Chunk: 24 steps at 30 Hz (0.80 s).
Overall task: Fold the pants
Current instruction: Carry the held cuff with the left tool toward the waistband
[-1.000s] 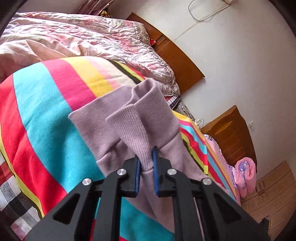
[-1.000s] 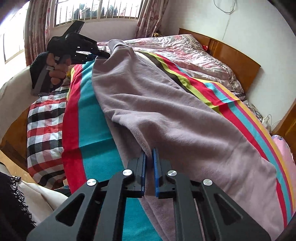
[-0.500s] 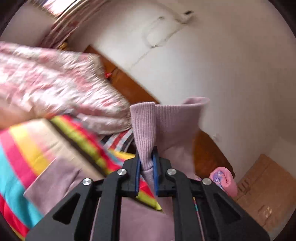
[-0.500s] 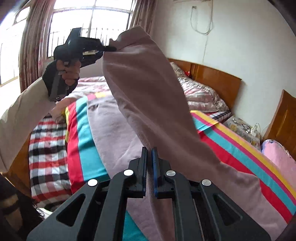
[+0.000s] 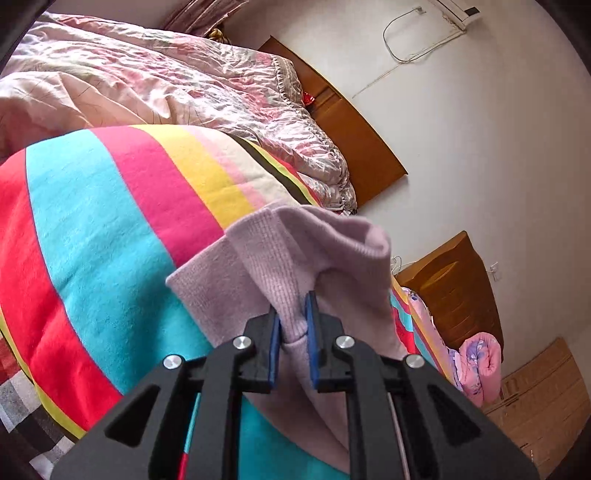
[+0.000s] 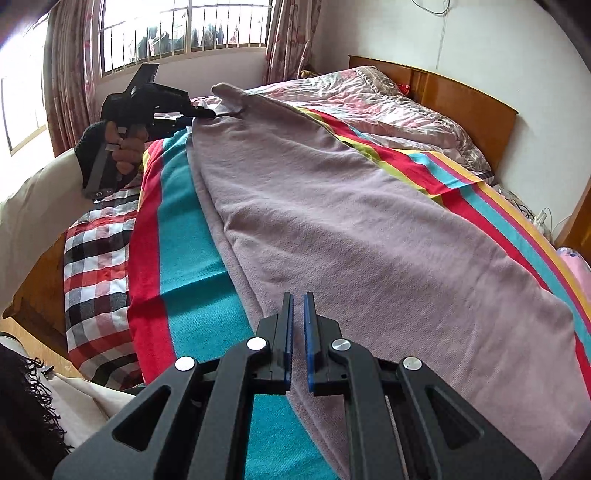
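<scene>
The mauve knit pants (image 6: 351,221) lie stretched lengthwise on the striped blanket (image 6: 184,258). My left gripper (image 5: 293,317) is shut on a ribbed cuff of the pants (image 5: 295,266) and holds it just above the blanket; it also shows in the right wrist view (image 6: 199,112) at the far end of the pants. My right gripper (image 6: 298,317) is at the near end of the pants, its jaws nearly closed with a thin gap. I cannot tell whether cloth is between them.
A rumpled pink quilt (image 5: 166,77) lies at the head of the bed by the wooden headboard (image 5: 351,122). A plaid sheet (image 6: 96,266) shows at the bed's left edge. A wooden nightstand (image 5: 454,288) and pink bedding (image 5: 480,365) stand to the right. A window (image 6: 184,33) is behind.
Both grippers had swung the pants up into the air, then lowered them. The pants now lie flat and spread along the blanket again, with the left gripper still gripping the cuff.
</scene>
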Available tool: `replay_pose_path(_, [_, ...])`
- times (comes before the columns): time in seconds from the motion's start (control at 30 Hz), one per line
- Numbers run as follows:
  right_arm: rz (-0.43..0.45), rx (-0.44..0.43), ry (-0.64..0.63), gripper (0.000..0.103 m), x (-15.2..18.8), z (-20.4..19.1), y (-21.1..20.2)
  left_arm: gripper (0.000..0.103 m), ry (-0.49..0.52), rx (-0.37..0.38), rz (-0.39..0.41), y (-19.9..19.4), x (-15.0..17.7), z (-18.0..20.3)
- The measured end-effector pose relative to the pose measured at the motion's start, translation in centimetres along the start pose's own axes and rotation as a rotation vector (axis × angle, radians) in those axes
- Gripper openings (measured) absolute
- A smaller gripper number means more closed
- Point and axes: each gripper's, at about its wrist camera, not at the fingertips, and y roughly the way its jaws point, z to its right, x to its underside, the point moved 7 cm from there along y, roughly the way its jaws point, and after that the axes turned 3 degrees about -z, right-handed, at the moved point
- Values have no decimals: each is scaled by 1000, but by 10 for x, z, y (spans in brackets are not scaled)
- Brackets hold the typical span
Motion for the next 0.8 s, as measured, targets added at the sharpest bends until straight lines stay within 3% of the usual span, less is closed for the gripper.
replay_pose_path(0.1, [6,12,-1,8,-1,1,-4,12,16,32,30,-16,1,19])
replay_pose_path(0.17, [-7,-1,-2,19,-1,1,-5,12,54,7,35,-22,1,30])
replay_pose_path(0.23, [-22,19,-28,67,1,-1,-4,12,60,-31,18,-16,1,26])
replay_pose_path(0.3, [-11,-4,-48,66,3,-9,-6,13,36,-61,-6,-8,2,15])
replay_pose_path(0.37, [-18,-4,-80,58,4,-17,-5,13,30,-82,-15,-3,4,6])
replay_pose_path(0.43, [-27,9,-110,44,4,-21,-1,13,11,-78,-18,0,6,-1])
replay_pose_path(0.6, [-37,14,-103,27,-3,-15,3,16,3,-74,-18,1,5,-7])
replay_pose_path(0.8, [-78,25,-135,25,3,-16,10,17,9,-87,-23,7,7,-8])
